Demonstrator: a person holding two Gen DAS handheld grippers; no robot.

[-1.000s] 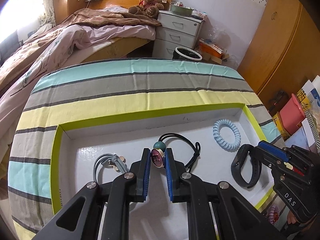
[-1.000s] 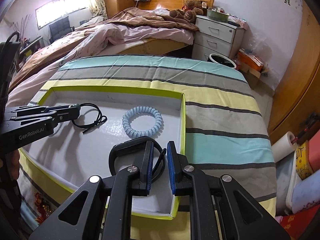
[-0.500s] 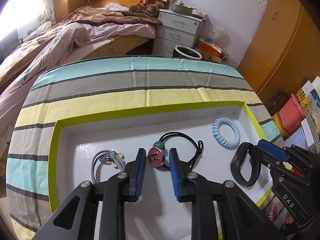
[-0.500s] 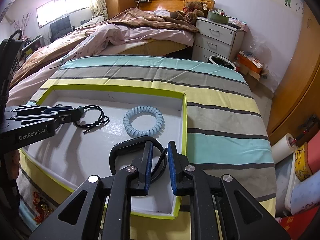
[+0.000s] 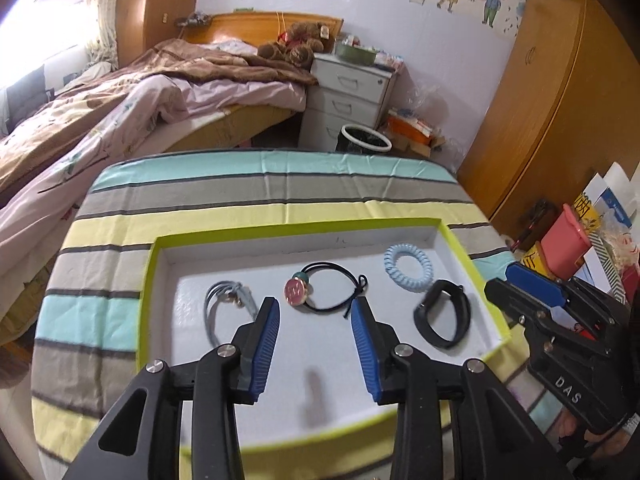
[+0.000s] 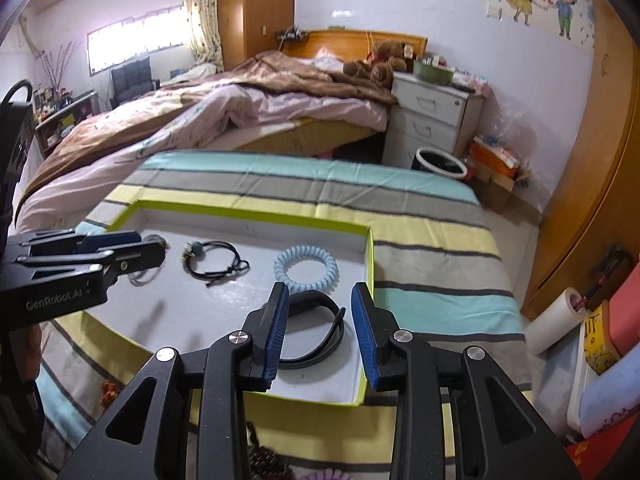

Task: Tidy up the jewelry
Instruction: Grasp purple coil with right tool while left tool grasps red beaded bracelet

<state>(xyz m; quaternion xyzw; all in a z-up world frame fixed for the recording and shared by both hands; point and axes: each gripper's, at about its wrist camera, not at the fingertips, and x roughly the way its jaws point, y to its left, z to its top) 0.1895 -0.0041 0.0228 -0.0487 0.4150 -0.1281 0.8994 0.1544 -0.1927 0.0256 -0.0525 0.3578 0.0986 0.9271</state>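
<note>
Four pieces already lie in the tray [image 5: 460,246], so the sorting looks nearly finished. The left claw [image 5: 314,316] is spread wide, empty, the black cord with pink charm [image 5: 297,290] just ahead of it. The right claw [image 6: 318,304] also gapes, the black band [image 6: 316,322] lying free between its tips, the blue coil [image 6: 306,266] beyond.

tray [image 5: 460,248] lime rim, white | coil band [image 5: 409,266] pale blue | wristband [image 5: 442,320] black

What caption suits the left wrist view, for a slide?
Open left tongs above a tray holding four bands.
</note>
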